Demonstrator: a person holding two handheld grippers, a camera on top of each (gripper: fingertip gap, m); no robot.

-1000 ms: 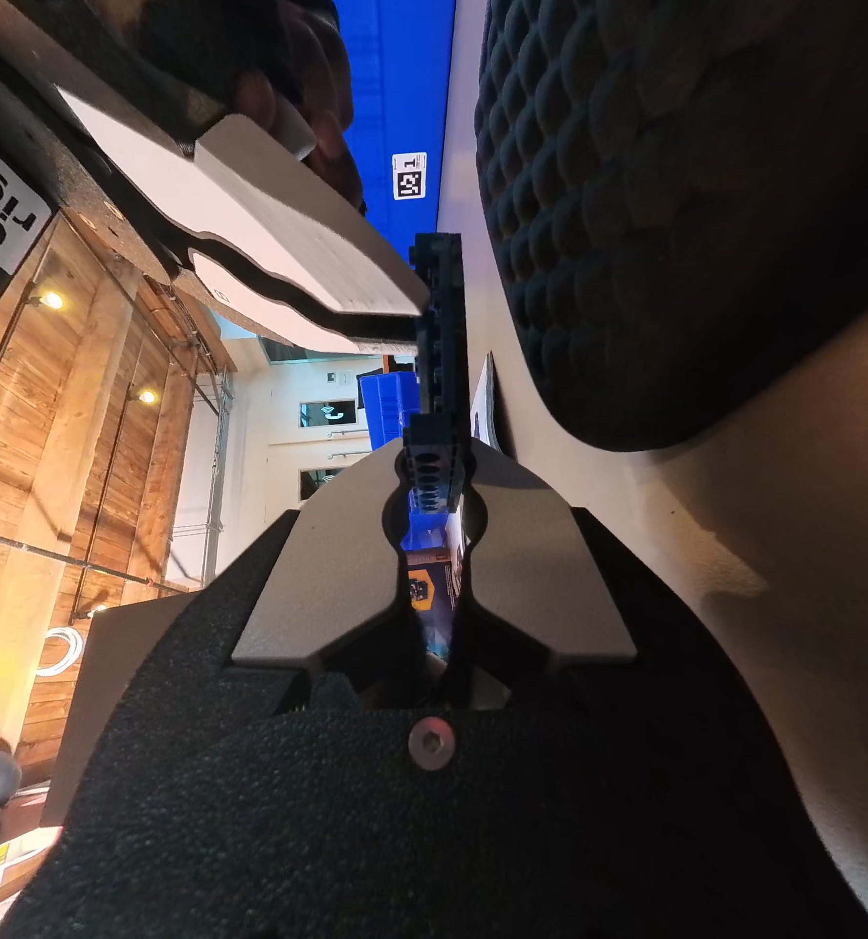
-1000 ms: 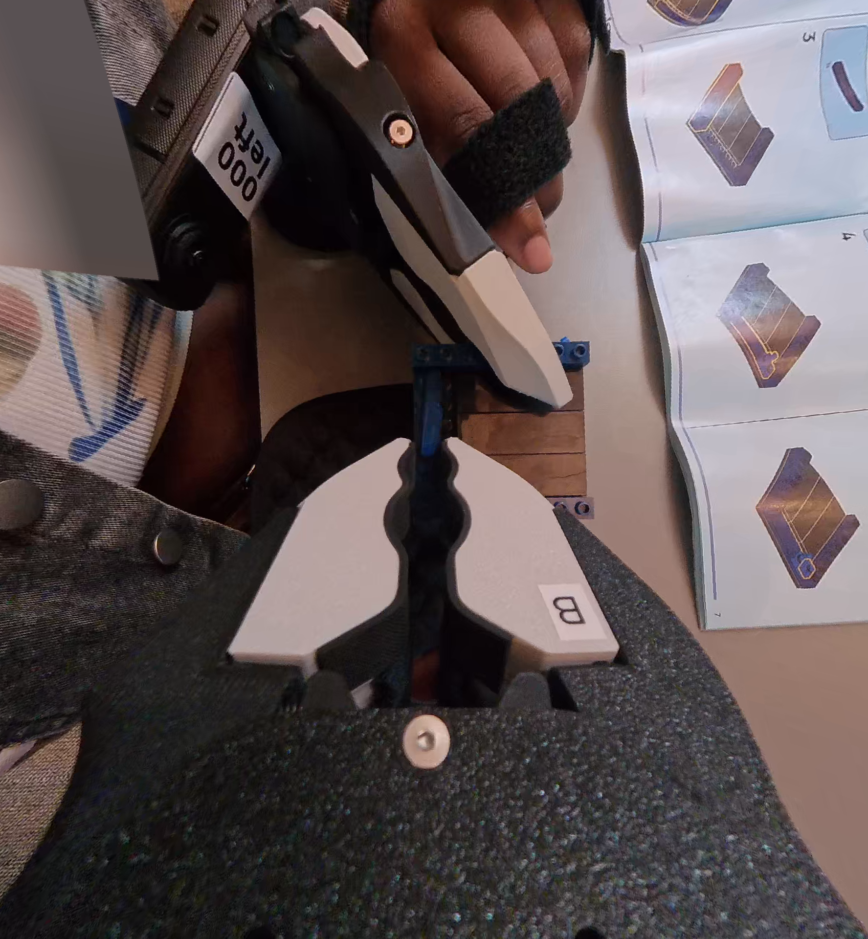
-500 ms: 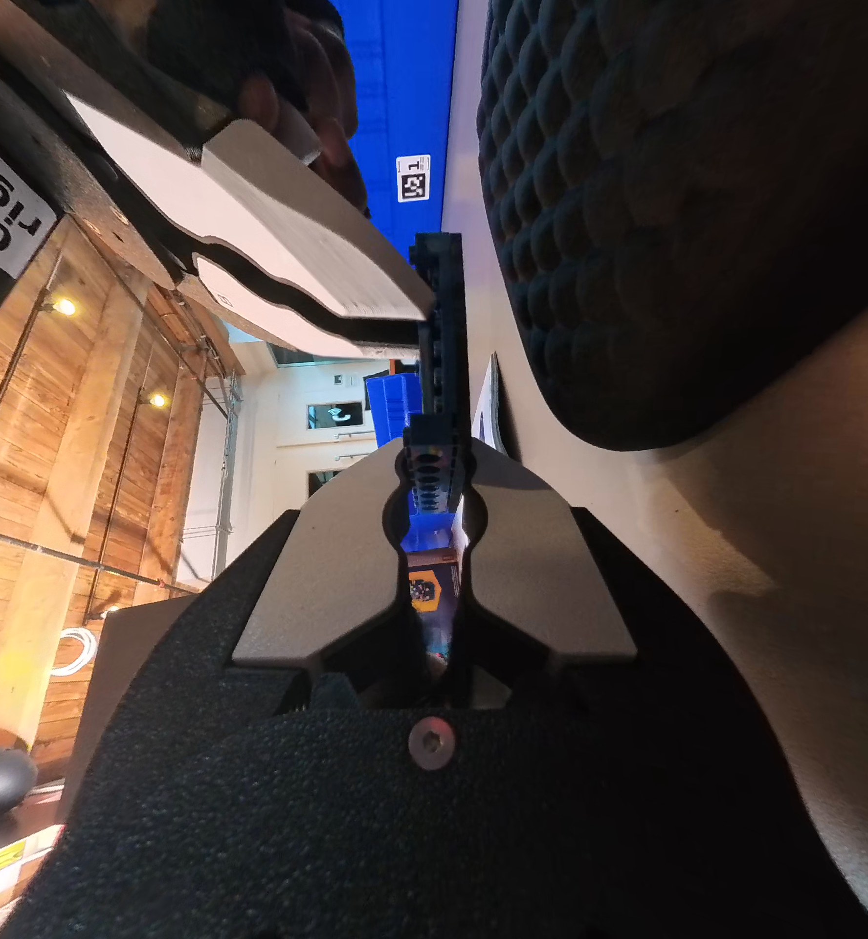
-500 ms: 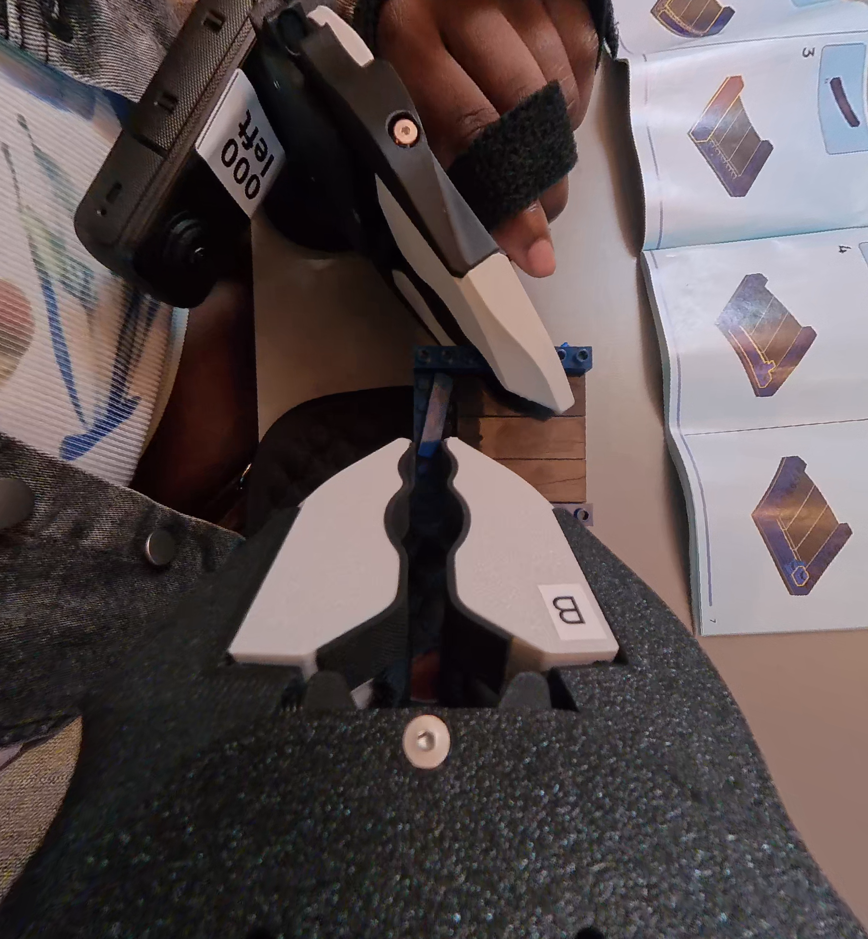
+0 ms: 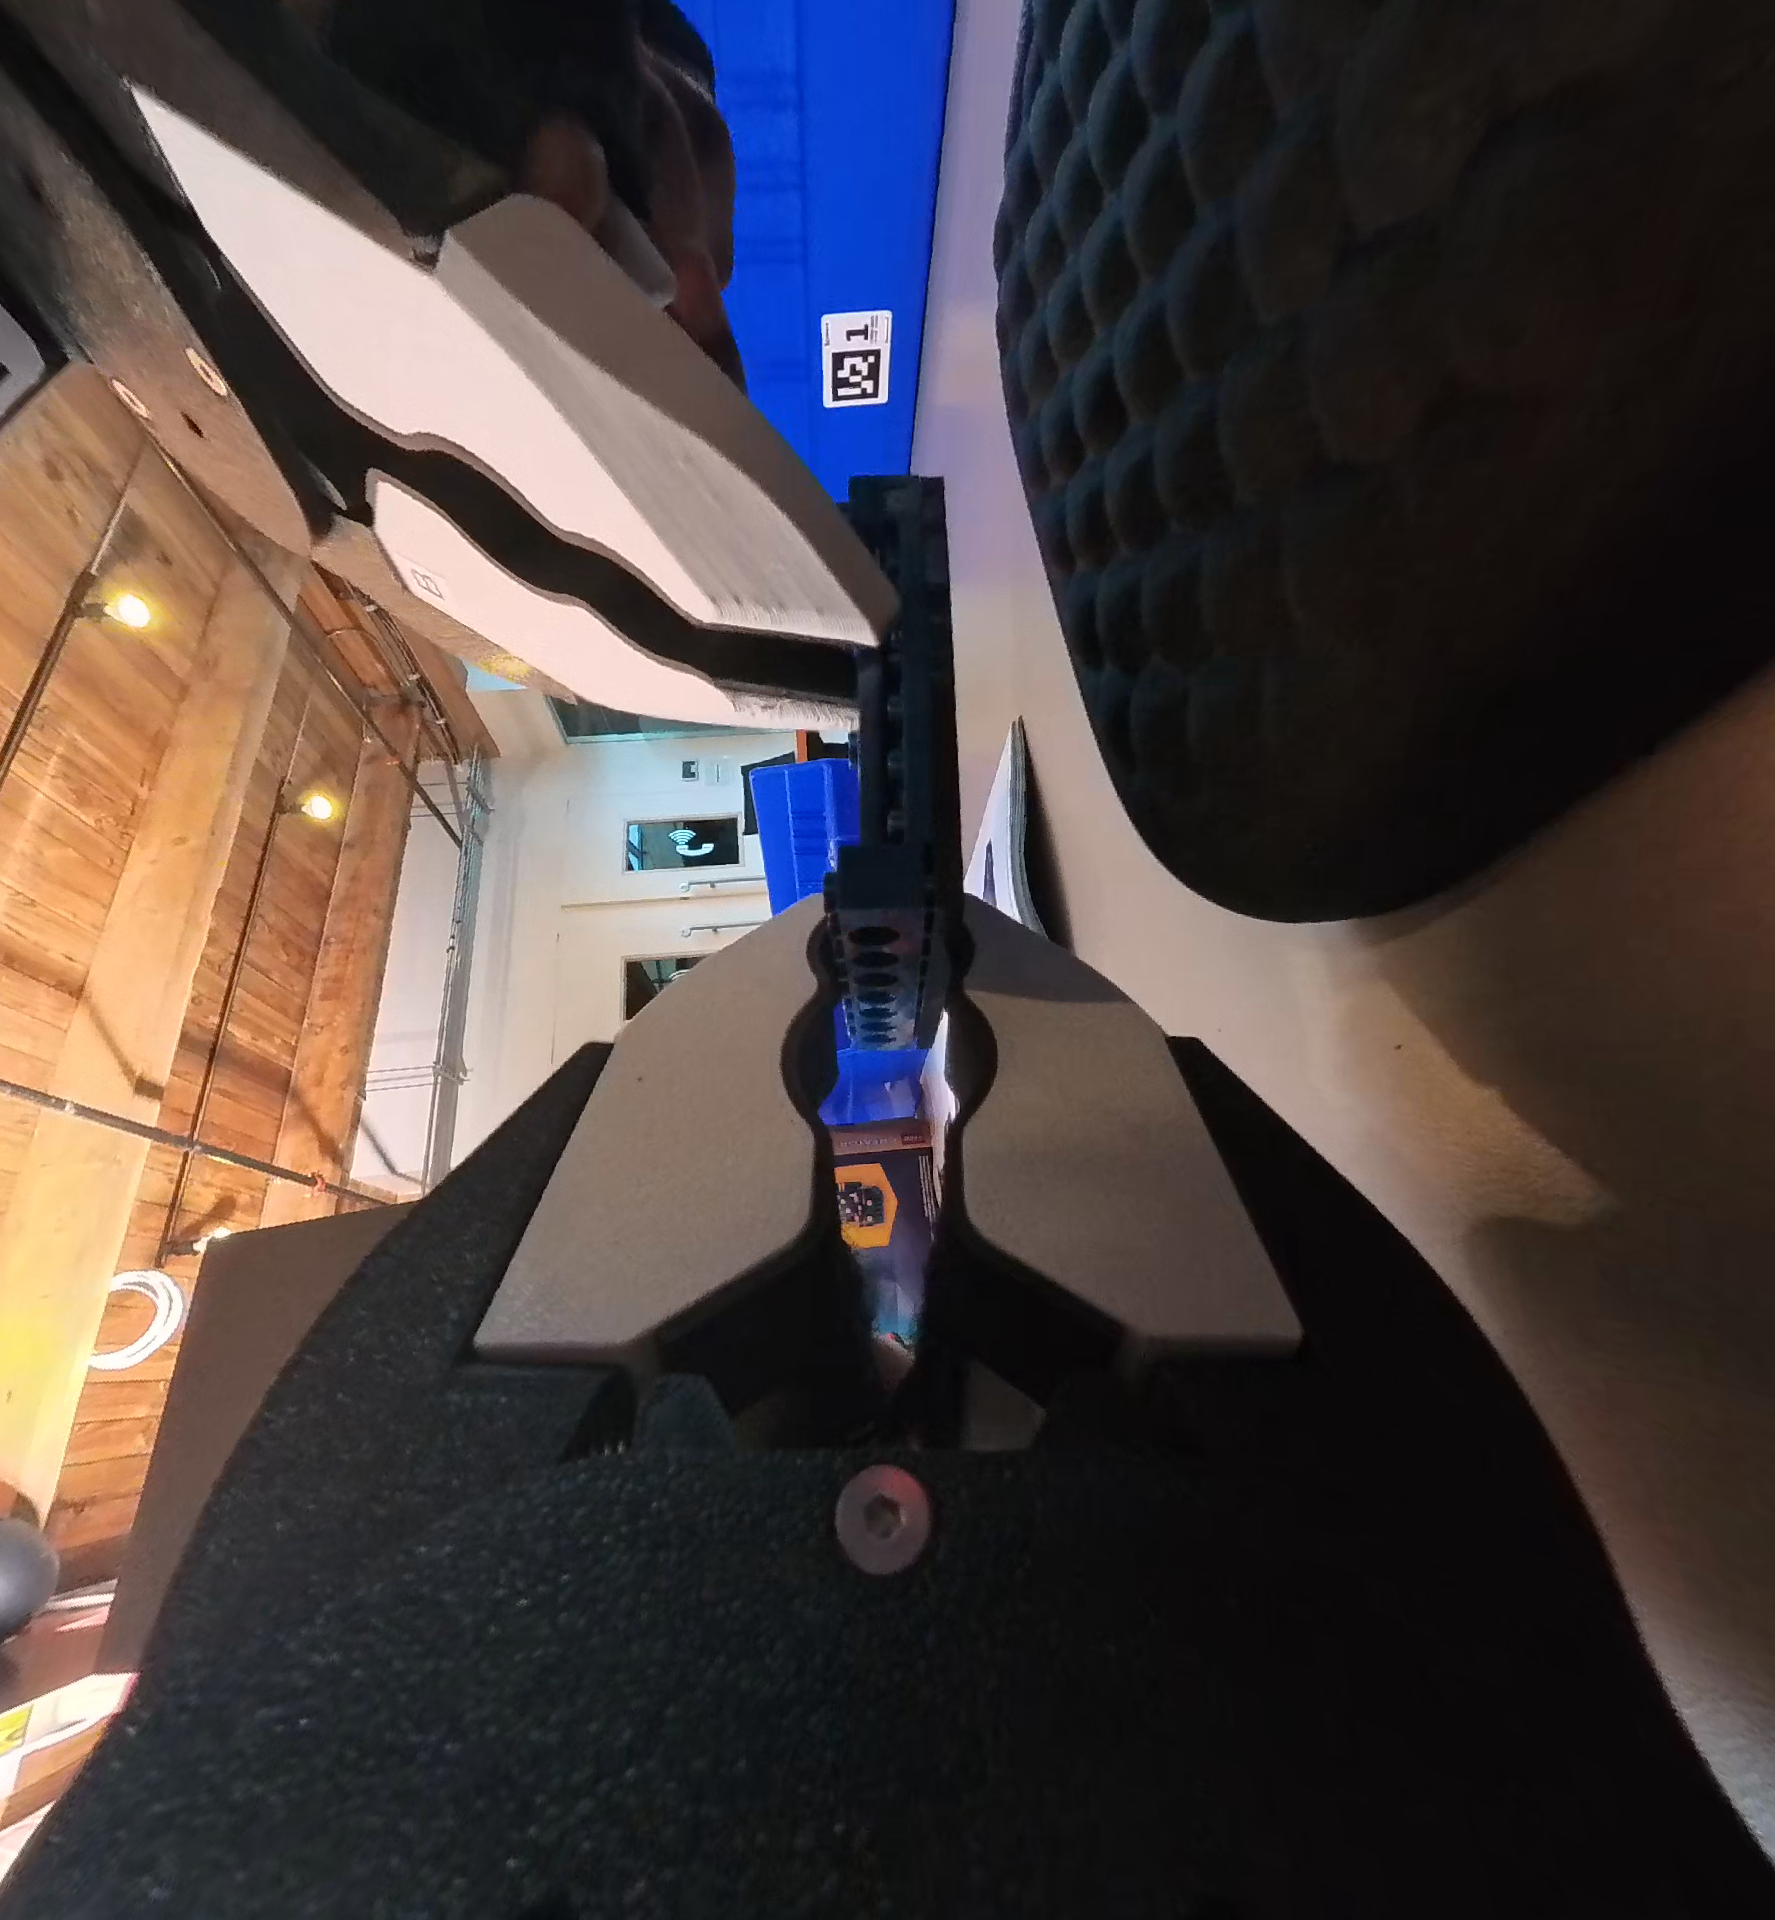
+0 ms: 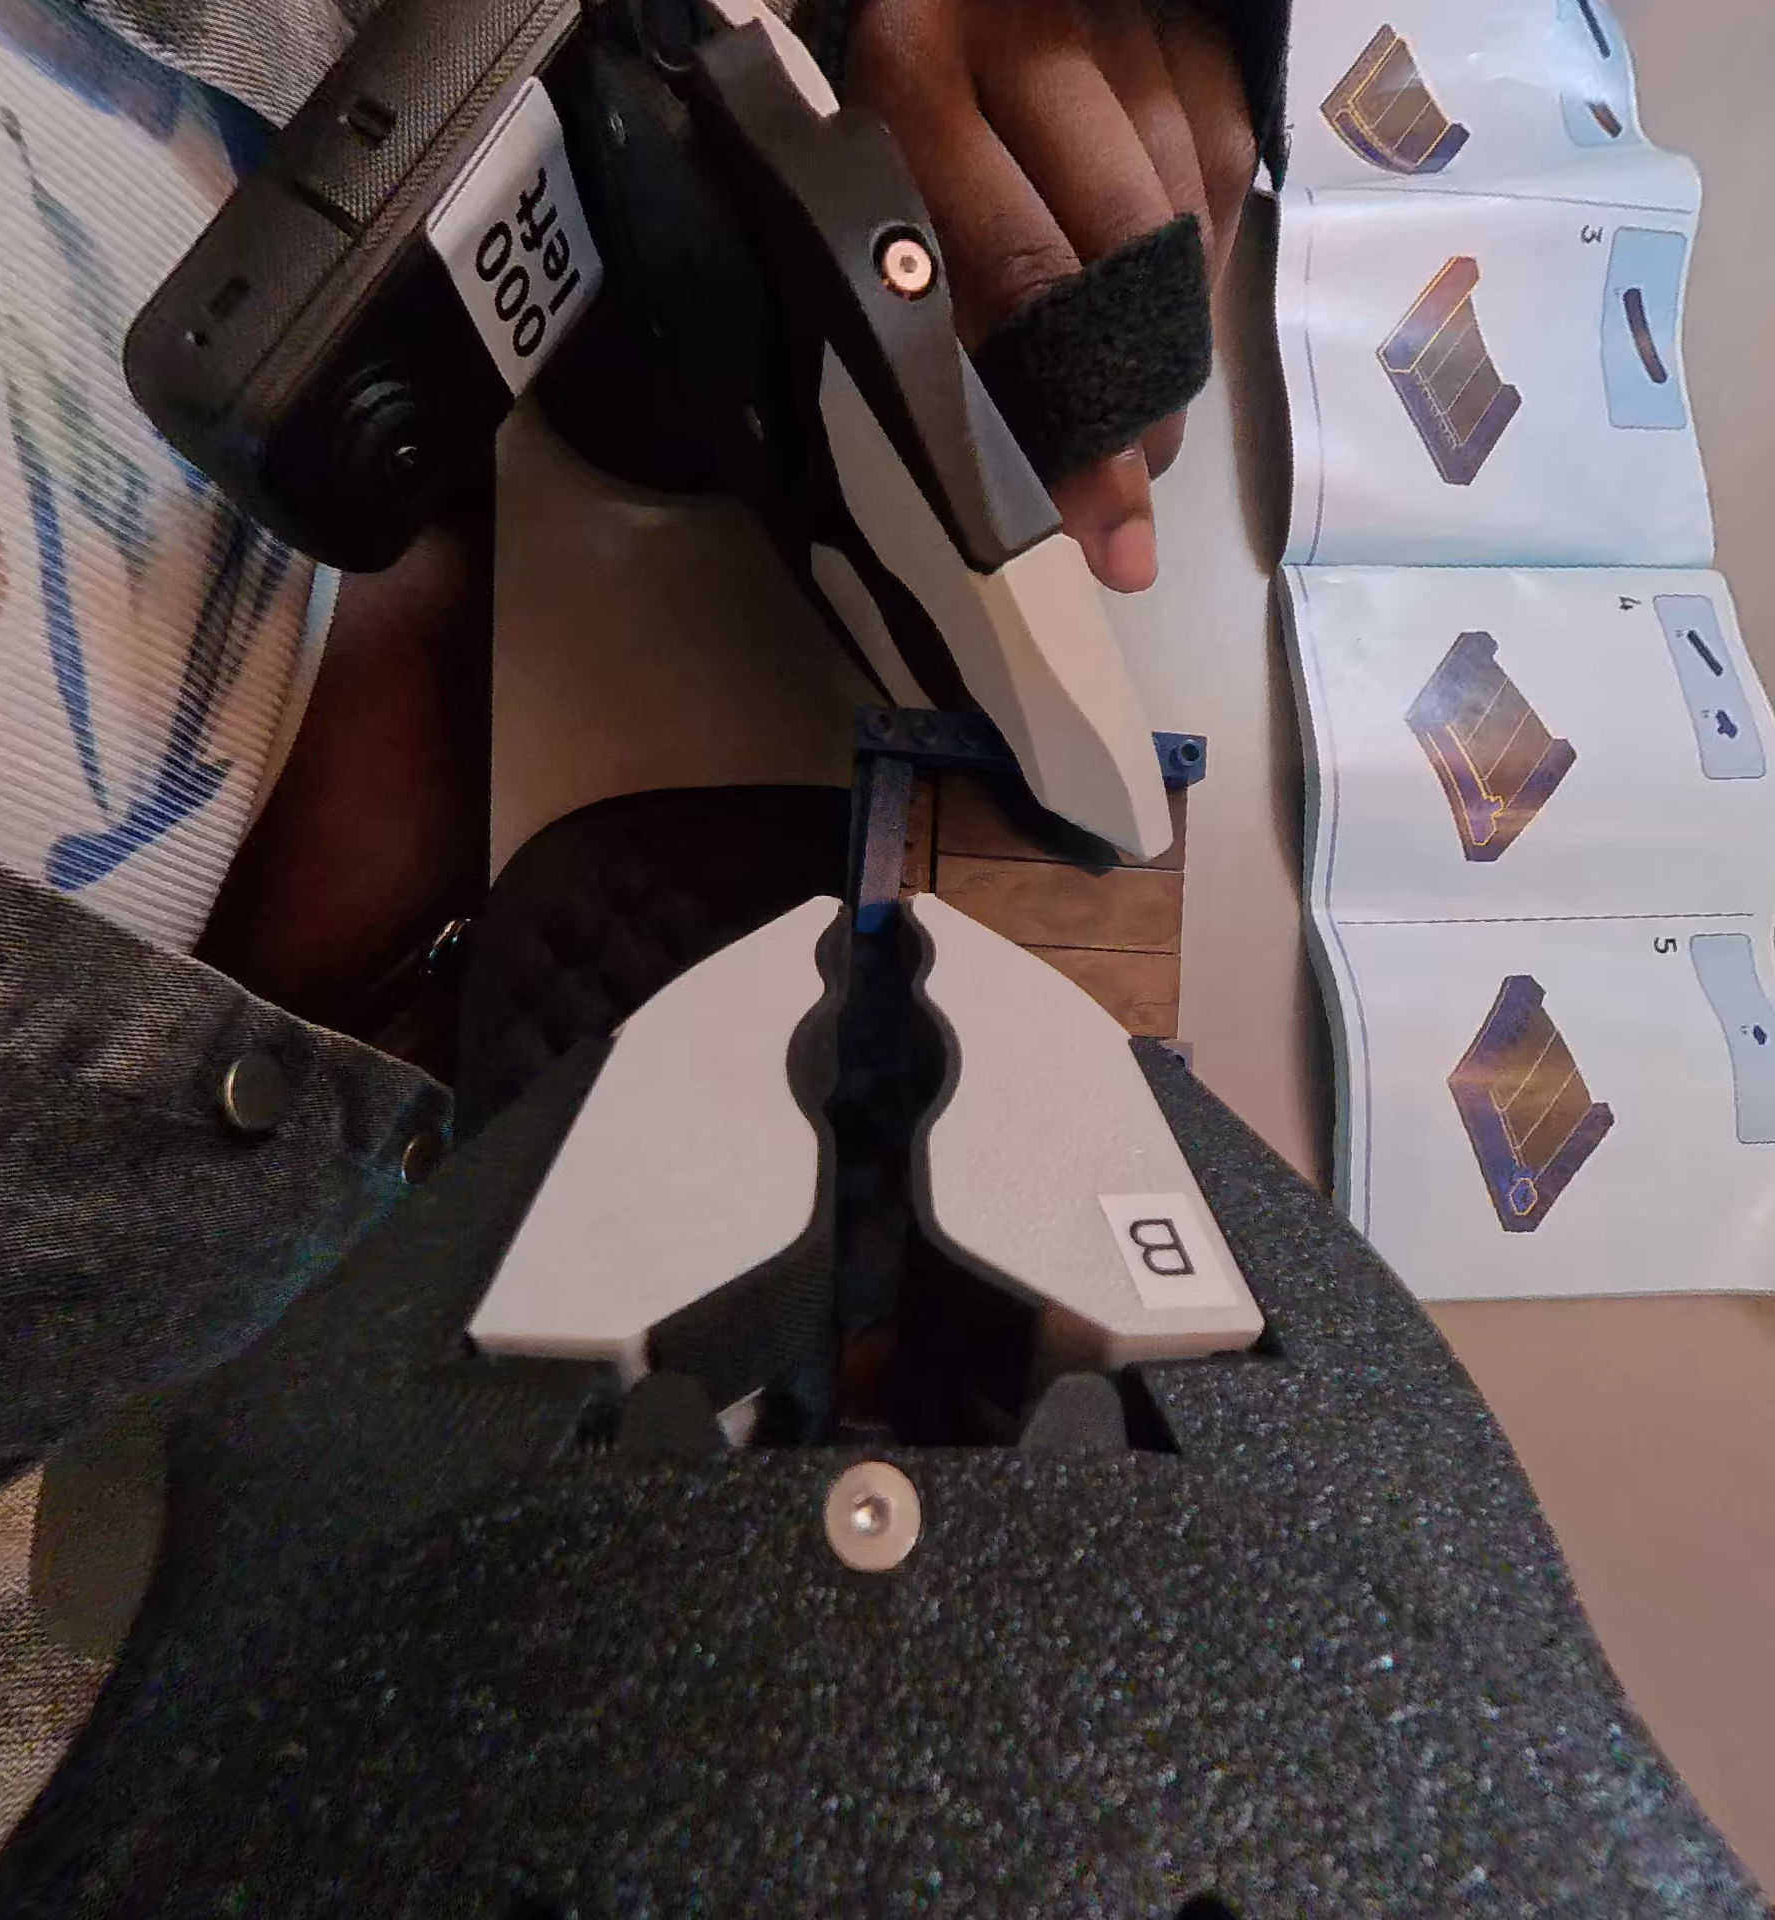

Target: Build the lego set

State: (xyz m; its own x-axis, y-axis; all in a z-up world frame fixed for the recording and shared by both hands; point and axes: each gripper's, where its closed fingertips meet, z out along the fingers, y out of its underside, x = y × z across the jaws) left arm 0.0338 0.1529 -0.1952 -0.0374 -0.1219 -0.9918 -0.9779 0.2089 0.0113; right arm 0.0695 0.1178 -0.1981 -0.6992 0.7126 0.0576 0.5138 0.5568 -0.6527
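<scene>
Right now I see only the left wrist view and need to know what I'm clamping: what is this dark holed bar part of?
Observer: The bar edges a flat model of brown wood-look panels.
Operator: What has the right claw got?
Observer: The right claw pinches a thin dark blue strip on that model's adjoining side.
Operator: Anything beside it?
Observer: An instruction booklet lies open on the table.

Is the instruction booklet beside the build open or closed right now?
Open. The instruction booklet lies spread flat on the table, numbered step pictures facing up, right of the wooden-panel model.
</scene>
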